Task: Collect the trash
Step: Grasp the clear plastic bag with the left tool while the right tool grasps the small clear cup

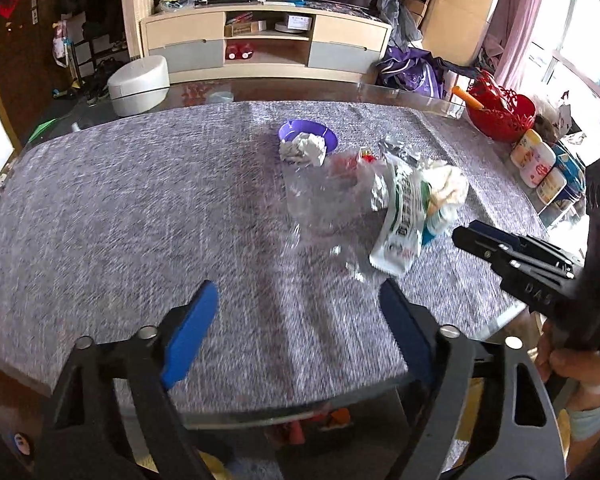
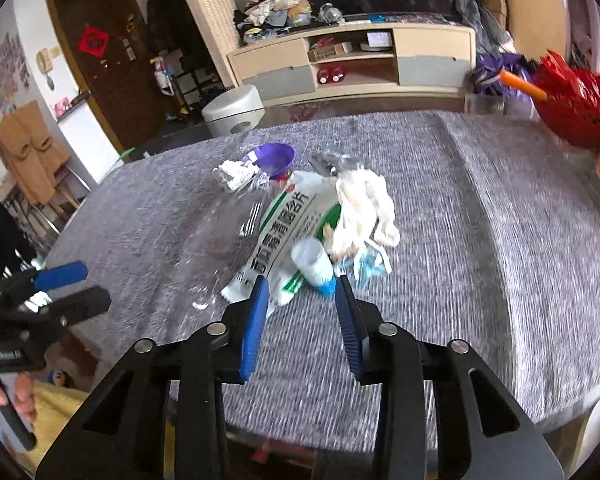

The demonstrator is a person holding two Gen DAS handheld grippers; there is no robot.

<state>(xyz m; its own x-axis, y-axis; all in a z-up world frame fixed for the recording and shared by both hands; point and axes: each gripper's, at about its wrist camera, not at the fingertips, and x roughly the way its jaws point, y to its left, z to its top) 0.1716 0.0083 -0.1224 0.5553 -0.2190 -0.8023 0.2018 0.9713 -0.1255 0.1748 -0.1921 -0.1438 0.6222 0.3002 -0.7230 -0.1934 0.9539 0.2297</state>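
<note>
the trash pile sits mid-desk [image 1: 140, 200], just on the near side of the purple bowl [image 1: 324, 132]: a white-and-green packet [image 2: 284, 232], a small bottle [image 2: 314, 266], wadded tissue [image 2: 364, 208] and clear plastic wrap [image 2: 220, 236]. the right hand-held gripper [image 2: 300, 292] hangs wide apart, the bottle just ahead of its tips and the packet beside its left finger. the left hand-held gripper [image 1: 300, 300] is also spread wide, holding nothing, short of the pile's near edge.

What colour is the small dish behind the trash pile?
Purple dish; clearest in the left wrist view.
</note>
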